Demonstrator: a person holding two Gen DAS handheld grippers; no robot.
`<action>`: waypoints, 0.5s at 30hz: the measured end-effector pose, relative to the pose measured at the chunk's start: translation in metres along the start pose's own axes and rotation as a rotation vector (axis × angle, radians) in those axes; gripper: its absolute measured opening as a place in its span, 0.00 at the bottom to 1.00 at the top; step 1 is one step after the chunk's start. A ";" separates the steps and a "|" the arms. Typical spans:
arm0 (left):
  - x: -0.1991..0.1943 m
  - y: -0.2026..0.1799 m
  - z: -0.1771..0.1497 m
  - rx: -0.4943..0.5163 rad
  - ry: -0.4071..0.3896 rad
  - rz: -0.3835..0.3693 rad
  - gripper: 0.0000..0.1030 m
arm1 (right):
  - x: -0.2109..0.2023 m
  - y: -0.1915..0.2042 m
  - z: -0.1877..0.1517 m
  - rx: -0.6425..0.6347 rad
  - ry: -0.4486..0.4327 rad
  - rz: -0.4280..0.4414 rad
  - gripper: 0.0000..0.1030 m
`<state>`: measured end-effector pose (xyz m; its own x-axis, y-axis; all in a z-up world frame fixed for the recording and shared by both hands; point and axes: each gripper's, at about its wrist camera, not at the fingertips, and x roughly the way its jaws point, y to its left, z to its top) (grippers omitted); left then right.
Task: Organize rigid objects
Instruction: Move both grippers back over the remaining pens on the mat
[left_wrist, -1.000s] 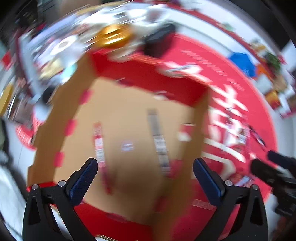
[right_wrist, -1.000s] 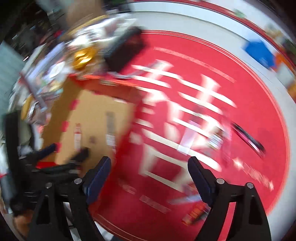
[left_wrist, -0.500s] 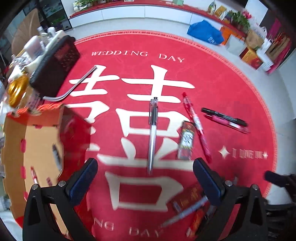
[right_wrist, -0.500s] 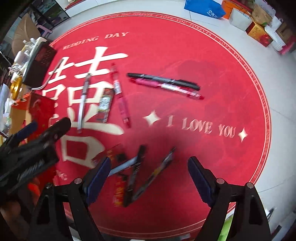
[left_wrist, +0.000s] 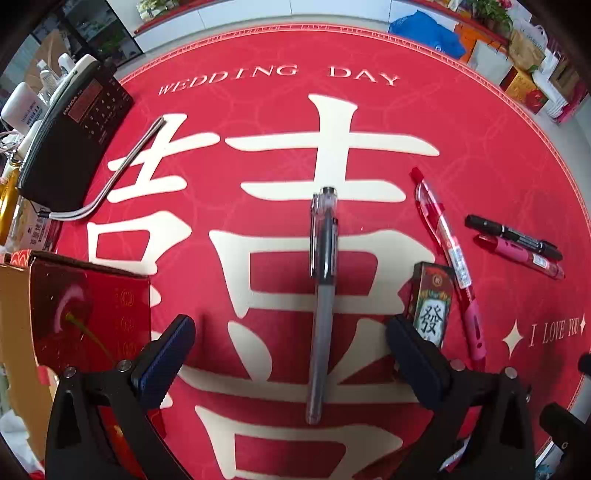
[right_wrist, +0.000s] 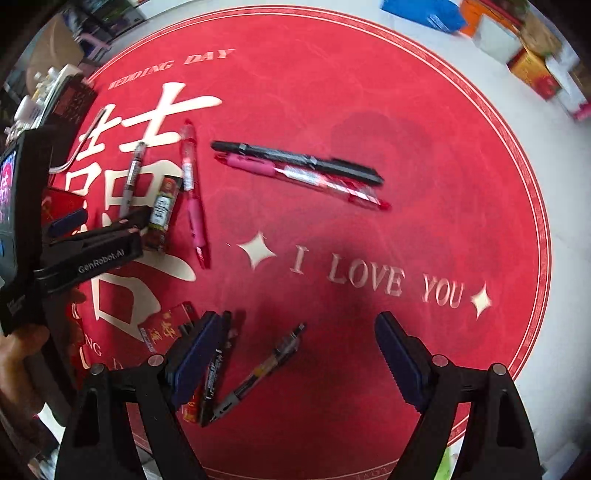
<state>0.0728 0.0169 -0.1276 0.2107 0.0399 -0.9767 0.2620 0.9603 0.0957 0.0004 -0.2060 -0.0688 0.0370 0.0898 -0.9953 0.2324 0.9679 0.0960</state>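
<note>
We see a round red mat (left_wrist: 258, 122) printed with a large cream double-happiness character and the words "WEDDING DAY" and "I LOVE YOU", lying on a pale floor (right_wrist: 554, 155). At its left edge sits a black radio (left_wrist: 70, 136) with a bent silver antenna (left_wrist: 125, 162) stretched across the mat. Behind the radio we make out white bottles (left_wrist: 22, 110). Beyond the far rim lies a blue bag (left_wrist: 428, 31), with a row of gift bags and boxes (left_wrist: 524, 59) beside it along the wall.
</note>
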 end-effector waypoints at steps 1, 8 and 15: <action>0.000 -0.001 0.000 0.010 -0.012 -0.003 1.00 | 0.000 -0.006 -0.005 0.035 0.002 -0.006 0.83; 0.002 0.009 -0.007 0.013 -0.076 -0.062 1.00 | 0.011 -0.029 -0.046 0.260 0.037 0.015 0.83; 0.003 0.013 -0.009 0.055 -0.099 -0.075 1.00 | 0.029 -0.011 -0.060 0.315 0.033 -0.003 0.80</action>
<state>0.0687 0.0323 -0.1310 0.2798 -0.0613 -0.9581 0.3312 0.9429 0.0363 -0.0591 -0.1997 -0.0999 0.0056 0.0998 -0.9950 0.5222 0.8482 0.0881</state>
